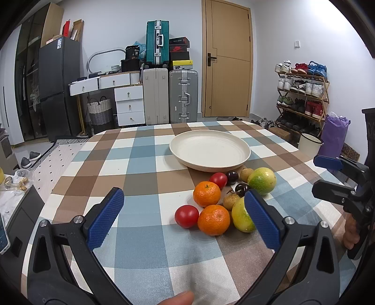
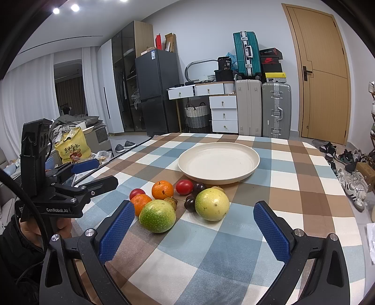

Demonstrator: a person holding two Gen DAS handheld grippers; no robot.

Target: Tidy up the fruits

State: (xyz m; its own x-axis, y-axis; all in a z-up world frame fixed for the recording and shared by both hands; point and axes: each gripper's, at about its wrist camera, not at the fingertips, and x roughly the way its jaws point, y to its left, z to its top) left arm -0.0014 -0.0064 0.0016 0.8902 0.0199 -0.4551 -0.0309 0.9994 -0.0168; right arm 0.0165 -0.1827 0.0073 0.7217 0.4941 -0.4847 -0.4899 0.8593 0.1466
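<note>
Nothing placed yet: plate (image 2: 218,162) empty, fruit pile (image 2: 180,204) on worktop (image 2: 293,187) just near it; left tool (image 1: 185,218), right tool (image 2: 194,232) both open.

Bright, even indoor light from round white ceiling spotlights (image 2: 75,7) high above the cream round plate (image 2: 218,162). Soft short shadows beneath that plate. Sharp focus centrally; strong fisheye bending, dark vignette at edges.
</note>
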